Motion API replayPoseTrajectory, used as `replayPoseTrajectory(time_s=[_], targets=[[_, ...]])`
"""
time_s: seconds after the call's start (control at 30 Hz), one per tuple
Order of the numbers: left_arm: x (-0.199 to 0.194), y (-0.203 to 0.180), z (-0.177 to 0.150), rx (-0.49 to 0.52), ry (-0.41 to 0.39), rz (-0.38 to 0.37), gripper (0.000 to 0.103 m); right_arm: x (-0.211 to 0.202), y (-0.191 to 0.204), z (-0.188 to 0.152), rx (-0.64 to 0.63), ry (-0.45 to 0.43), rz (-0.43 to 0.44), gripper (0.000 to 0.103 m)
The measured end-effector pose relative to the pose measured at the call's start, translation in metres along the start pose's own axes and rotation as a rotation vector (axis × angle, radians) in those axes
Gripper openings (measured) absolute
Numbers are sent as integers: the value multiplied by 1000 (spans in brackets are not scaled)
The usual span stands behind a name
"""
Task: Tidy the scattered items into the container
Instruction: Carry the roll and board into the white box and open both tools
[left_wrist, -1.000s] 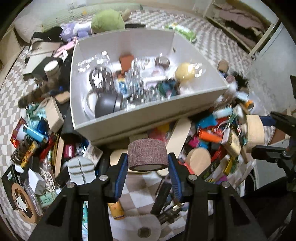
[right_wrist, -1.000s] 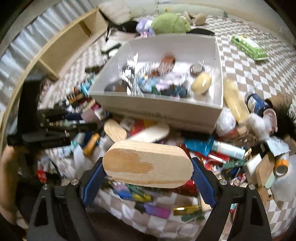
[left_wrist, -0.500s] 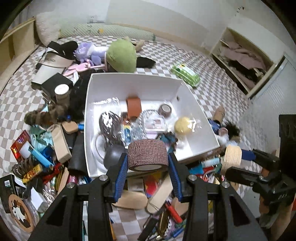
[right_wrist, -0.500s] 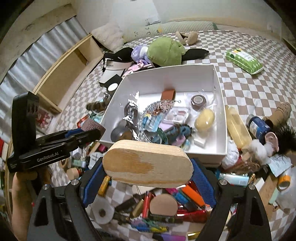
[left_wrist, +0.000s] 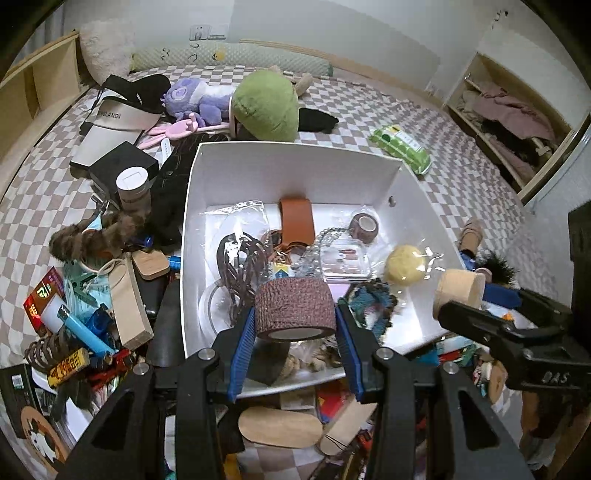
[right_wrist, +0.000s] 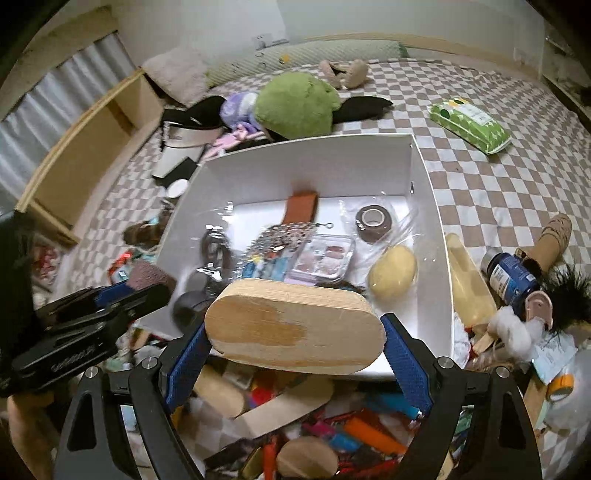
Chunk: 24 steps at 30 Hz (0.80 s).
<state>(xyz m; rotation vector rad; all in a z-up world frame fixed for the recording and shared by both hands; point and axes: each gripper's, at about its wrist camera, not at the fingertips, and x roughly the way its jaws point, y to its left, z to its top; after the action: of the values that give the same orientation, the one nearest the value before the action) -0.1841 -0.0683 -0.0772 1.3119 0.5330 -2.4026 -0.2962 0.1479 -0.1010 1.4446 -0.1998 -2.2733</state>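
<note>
A brown-and-white checkered floor covering (left_wrist: 461, 155) runs to the far wall, littered with soft toys, a cap and small goods. In its middle stands a white open-topped container (left_wrist: 295, 162), square-walled, already holding a yellow sponge-like lump (left_wrist: 404, 264), a brown leather piece (left_wrist: 295, 218), a small tape roll (left_wrist: 364, 227) and clear packets.

The left gripper (left_wrist: 295, 325) is part closed, its blue pads pressed on either side of a roll of reddish-brown woven tape (left_wrist: 295, 308), held upright-ended over the near side of the container. The roll shows a coarse textured band and a pale core.

The right gripper (right_wrist: 293, 332) stands wide, clamped on the ends of an oval wooden block (right_wrist: 295, 326), pale plywood with a darker stain across its face, held above the container's near wall. More scattered items (right_wrist: 351, 435) crowd the floor near that wall.
</note>
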Motion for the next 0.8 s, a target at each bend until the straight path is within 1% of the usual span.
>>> replayPoseTrajectory(time_s=[0.17,0.23,0.43,0.63,0.8], targets=[[14,2,6,12,15,11,43,24,-3,7,-9,33,-46,89],[18,3,8,11,19,11,43,31,-5,10,-10,32,-67,89],[34,3,13,22,43,16,43,46,-9,17,3,45,-80,89],[48,2,14,39,76,49,43,60,-9,21,-3,68,-103,89],[54,4,13,39,98,57,43,70,-6,22,-11,88,-104,89]])
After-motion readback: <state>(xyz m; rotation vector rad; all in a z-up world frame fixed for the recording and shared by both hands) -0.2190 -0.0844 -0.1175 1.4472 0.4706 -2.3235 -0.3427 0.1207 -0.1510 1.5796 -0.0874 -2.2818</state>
